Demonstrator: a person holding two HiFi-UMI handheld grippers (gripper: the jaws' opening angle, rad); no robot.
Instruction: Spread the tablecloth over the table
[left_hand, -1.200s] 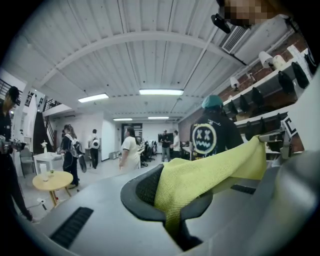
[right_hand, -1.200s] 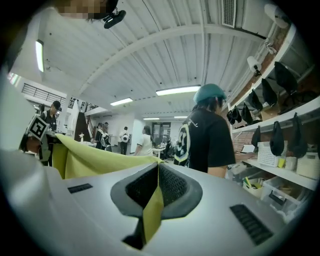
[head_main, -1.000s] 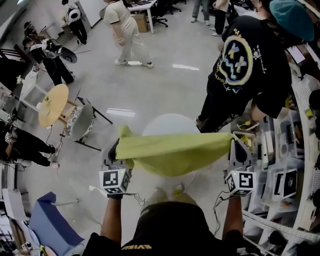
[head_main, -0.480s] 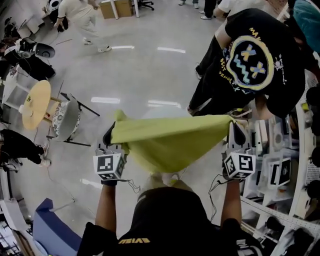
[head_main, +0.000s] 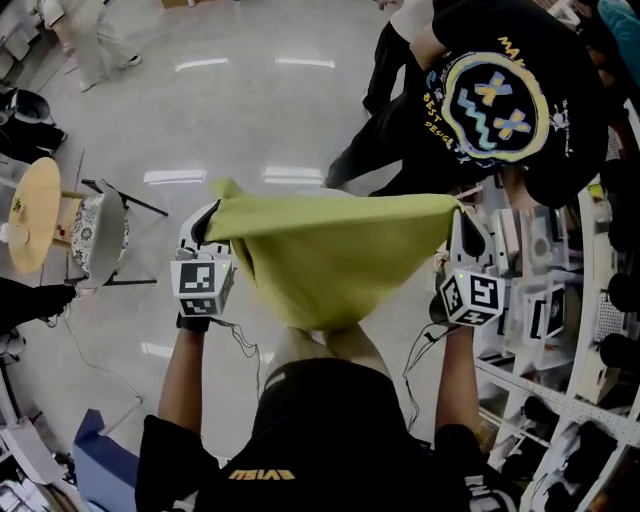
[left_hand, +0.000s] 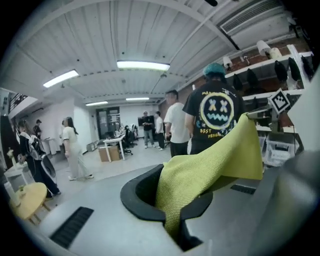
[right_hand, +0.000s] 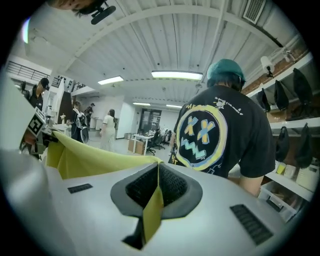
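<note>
Hanging between them, the yellow-green tablecloth (head_main: 330, 260) is pinched by the left claw (head_main: 205, 224) and right claw (head_main: 464, 224).

In the head view the tablecloth (head_main: 330, 262) covers the tongs' tips on the left gripper (head_main: 205, 224) and right gripper (head_main: 464, 232) — and the floor (head_main: 250, 110) under its sag. The bystander (head_main: 500, 110) is cut off at the top edge.

We count two grippers, the left gripper (head_main: 205, 224) and the right gripper (head_main: 464, 228), one yellow-green tablecloth (head_main: 335, 255), one patterned chair (head_main: 98, 236), one small round yellow table (head_main: 33, 215), and one bystander in a black printed T-shirt (head_main: 500, 100).
</note>
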